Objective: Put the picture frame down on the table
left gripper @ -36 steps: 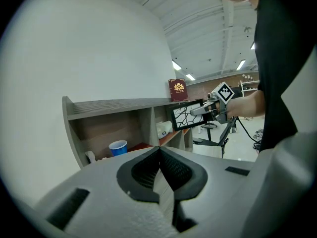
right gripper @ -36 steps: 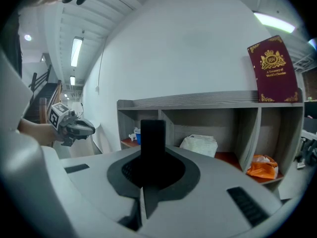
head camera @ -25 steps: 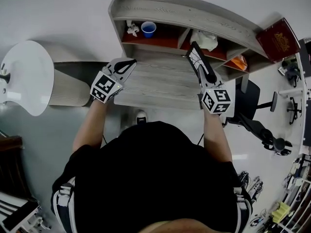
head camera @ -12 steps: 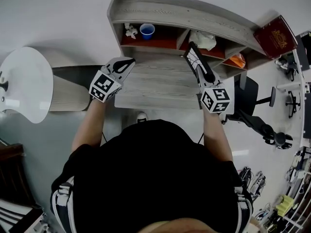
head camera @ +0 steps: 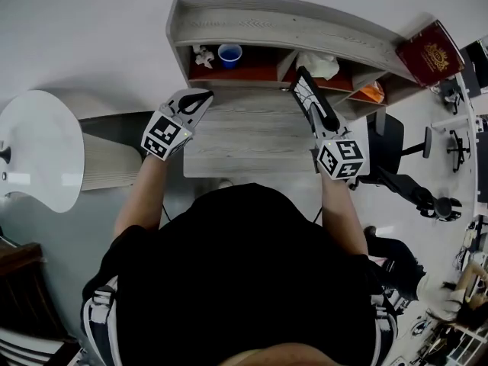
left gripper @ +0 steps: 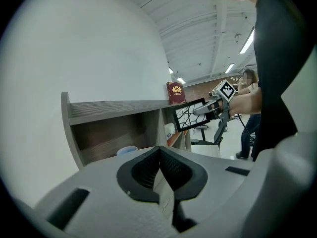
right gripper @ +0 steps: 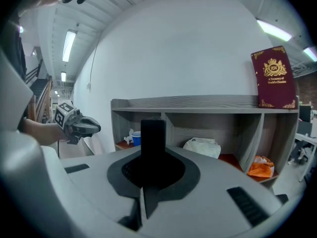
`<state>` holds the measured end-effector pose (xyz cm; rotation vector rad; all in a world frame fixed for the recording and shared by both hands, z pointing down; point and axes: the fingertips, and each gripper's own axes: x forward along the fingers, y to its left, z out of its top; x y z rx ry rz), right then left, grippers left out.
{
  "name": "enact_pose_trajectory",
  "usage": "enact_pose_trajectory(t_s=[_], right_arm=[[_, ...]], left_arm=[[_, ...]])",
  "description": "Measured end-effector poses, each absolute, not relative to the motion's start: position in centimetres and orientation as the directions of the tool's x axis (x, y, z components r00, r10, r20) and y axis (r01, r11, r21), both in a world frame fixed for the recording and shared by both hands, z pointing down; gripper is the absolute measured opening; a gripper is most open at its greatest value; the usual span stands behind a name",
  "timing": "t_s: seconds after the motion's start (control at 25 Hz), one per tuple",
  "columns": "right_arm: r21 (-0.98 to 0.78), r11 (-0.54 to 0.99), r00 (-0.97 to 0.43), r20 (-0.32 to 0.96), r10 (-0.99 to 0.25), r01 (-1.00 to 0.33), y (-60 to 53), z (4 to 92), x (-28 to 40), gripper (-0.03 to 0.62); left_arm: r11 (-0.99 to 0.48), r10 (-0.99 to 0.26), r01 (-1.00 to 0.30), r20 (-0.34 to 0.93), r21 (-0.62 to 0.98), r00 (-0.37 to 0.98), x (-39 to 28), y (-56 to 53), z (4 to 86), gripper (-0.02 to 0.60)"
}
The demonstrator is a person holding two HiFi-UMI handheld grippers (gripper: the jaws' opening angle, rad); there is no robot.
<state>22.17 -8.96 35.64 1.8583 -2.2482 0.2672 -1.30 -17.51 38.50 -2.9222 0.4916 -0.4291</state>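
Observation:
A black picture frame (head camera: 305, 88) with a web-like pattern stands tilted over the right side of the grey wooden desk (head camera: 244, 139), in front of the shelf unit. My right gripper (head camera: 319, 115) is shut on its lower edge. In the right gripper view the frame (right gripper: 152, 135) rises as a dark bar from between the closed jaws of that gripper (right gripper: 150, 171). My left gripper (head camera: 203, 97) hovers over the desk's left edge, shut, holding nothing. The left gripper view shows its own tip (left gripper: 159, 151) closed and empty, with the frame (left gripper: 189, 116) held far off.
The shelf unit (head camera: 252, 17) at the desk's back holds a blue cup (head camera: 229, 52), a white figurine (head camera: 203, 53), a crumpled white bag (head camera: 320, 63) and something orange (head camera: 372, 95). A red book (head camera: 431, 53) stands on top. A white round table (head camera: 38, 155) is at left, an office chair (head camera: 393, 155) at right.
Both grippers and the frame stay in nearly the same place over the desk. Only the head view has shifted a little.

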Motion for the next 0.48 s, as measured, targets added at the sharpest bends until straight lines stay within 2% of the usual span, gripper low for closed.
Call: enact_pose_trajectory(t_s=[0.48], right_arm=[[0.005,0.098,-0.093,0.270,-0.958,-0.995,-8.5,35.7,22.2,0.017]], left_arm=[[-0.958,-0.254,-0.211,0.232,-0.195,0.939,-0.2,-18.8,38.8,0.017]])
